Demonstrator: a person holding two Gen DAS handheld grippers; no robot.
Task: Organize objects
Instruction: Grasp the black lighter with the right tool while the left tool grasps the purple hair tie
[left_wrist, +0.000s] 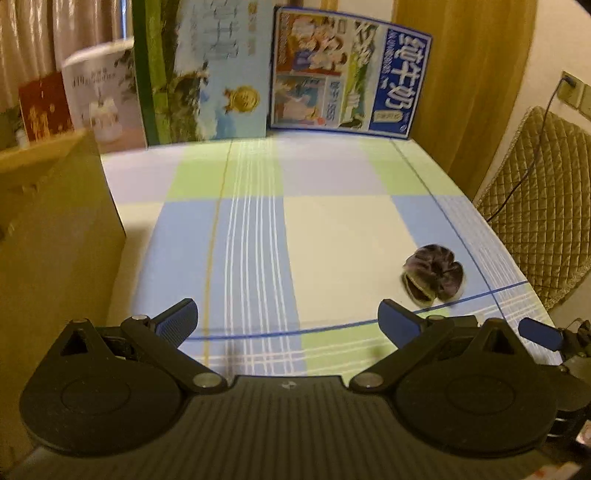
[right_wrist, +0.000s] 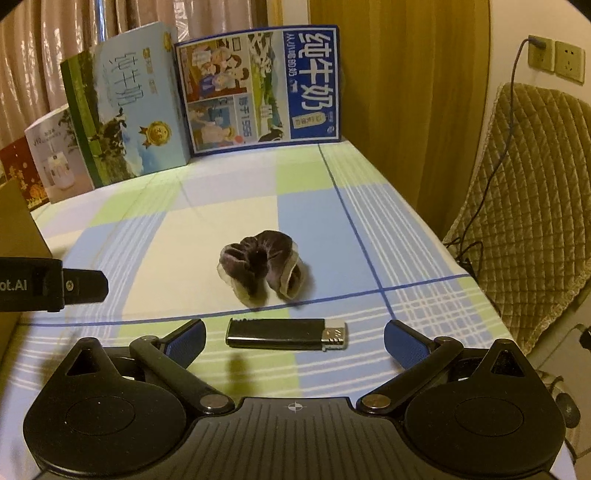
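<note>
Black lighter (right_wrist: 287, 334) lying flat on the checked tablecloth (right_wrist: 229, 221), metal cap to the right, between the spread fingers of the right gripper (right_wrist: 294, 343) and touching neither. Jaws wide apart, holding nothing. Just beyond the lighter, a dark purple velvet scrunchie (right_wrist: 260, 267), crumpled, resting on a cream square of the cloth; seen from the left wrist camera as well, scrunchie (left_wrist: 434, 275) lying to the right, near the table's edge. Left gripper (left_wrist: 287, 326) likewise gaping and empty, hovering over blue and green checks. To the left, a brown cardboard box (left_wrist: 55, 240). At the far edge of the table, a row of upright cartons: blue milk box (right_wrist: 258, 88) on the right, green-and-pale-blue milk box (right_wrist: 129, 110) beside it, white box (right_wrist: 55, 158) further left. Off the table's right side, a quilted chair cushion (right_wrist: 528, 221) with a cable running up to a wall socket (right_wrist: 541, 51).
</note>
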